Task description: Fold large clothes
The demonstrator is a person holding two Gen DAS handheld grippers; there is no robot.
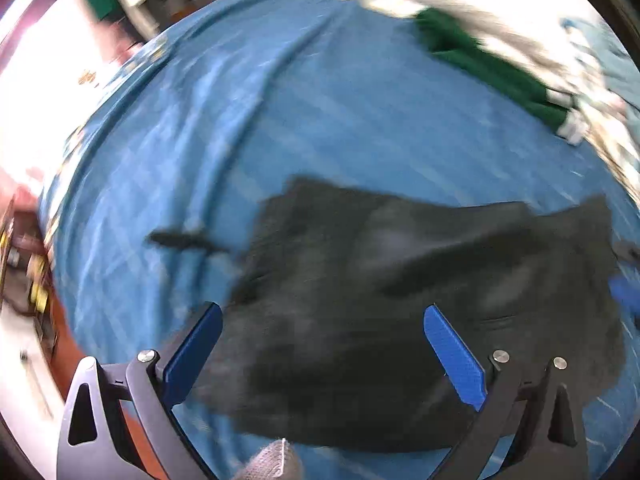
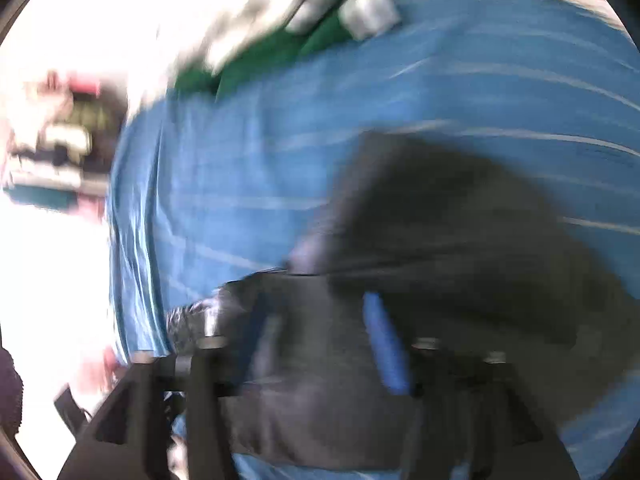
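Left wrist view: dark garment (image 1: 400,304) lies spread on blue sheet (image 1: 300,120), ready for folding; left claw (image 1: 322,346) gapes wide above it; right claw (image 2: 320,344) too blurred to judge.

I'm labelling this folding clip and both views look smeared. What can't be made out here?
- Right gripper: right wrist view, motion blur hides whether it pinches the dark garment.
- Dark garment: type unclear, blurred in both views.
- Green cloth: far off, blurred, partly under pale fabric.
- Left gripper: open.

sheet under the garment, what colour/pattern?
Blue sheet with thin pale lines, clearest in left wrist view.
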